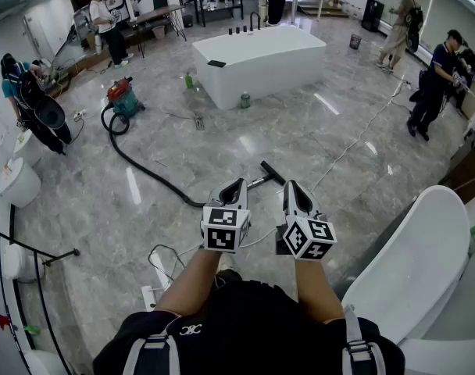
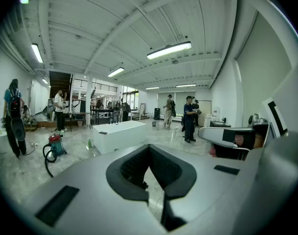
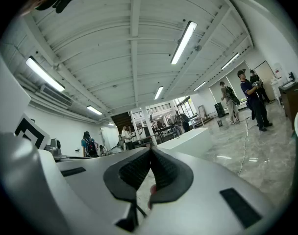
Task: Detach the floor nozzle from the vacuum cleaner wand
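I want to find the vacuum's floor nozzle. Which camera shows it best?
The head view: the floor nozzle lies uncovered on the floor, at the end of the wand. The left and right gripper views show none of it.

The person holds both arms out in front of the chest (image 1: 245,330). The left forearm (image 1: 192,278) and the right forearm (image 1: 316,291) are bare and reach forward side by side. The left gripper (image 1: 241,184) is out ahead of the chest, a bit to the left, and tips a little down. The right gripper (image 1: 289,186) is out ahead of the chest, a bit to the right, and points level. The two grippers are near each other but do not touch. The left fingers (image 2: 132,168) are pressed together with nothing between them. The right fingers (image 3: 166,173) are pressed together too and hold nothing.
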{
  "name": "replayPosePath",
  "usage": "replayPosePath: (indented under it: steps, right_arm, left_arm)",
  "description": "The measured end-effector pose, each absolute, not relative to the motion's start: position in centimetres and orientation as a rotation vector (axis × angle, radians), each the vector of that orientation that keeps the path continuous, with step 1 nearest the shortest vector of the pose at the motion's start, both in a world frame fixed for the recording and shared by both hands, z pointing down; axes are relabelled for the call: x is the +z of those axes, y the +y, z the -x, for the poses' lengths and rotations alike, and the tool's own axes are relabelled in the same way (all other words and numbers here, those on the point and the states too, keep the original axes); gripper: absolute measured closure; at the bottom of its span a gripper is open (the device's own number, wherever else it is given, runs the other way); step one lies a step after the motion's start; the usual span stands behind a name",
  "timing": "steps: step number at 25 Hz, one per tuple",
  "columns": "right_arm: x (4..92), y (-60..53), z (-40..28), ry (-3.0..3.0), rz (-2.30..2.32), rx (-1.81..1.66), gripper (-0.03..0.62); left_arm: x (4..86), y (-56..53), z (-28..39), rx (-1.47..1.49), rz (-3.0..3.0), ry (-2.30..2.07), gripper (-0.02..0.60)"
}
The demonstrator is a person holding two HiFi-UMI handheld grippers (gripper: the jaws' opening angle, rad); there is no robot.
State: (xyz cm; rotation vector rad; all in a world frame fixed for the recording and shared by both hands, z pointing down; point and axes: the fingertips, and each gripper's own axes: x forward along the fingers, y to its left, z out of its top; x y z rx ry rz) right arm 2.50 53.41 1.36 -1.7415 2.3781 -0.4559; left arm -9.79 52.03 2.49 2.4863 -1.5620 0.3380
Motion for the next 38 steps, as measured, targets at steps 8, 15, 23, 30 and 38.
replayPosePath:
  steps: [8, 15, 23, 30, 38]
  right_arm:
    - [3.0, 46.7, -1.9, 2.363, 1.761, -0.504, 0.585]
    - [1.9, 36.2, -0.4, 2.293, 1.741, -0.545, 0.585]
    - [1.2, 26.9, 2.4, 2.296, 1.794, -0.507, 0.585]
    - [3.3, 22.2, 2.5, 2.229, 1.802, -0.591, 0.585]
    - [5.9, 17.8, 1.7, 2.201, 1.809, -0.682, 0.585]
  left_arm:
    - [4.5, 44.7, 9.9, 0.331, -2.497, -1.518, 0.578]
    - [3.4, 34.8, 12.8, 0.283, -2.541, -1.522, 0.578]
    - [3.3, 24.4, 15.3, 0.283, -2.534, -1.464, 0.578]
    - [4.8, 18.8, 15.8, 0.287, -2.549, -1.419, 0.578]
    - [7.3, 14.8, 15.0, 0.396, -2.521, -1.396, 0.578]
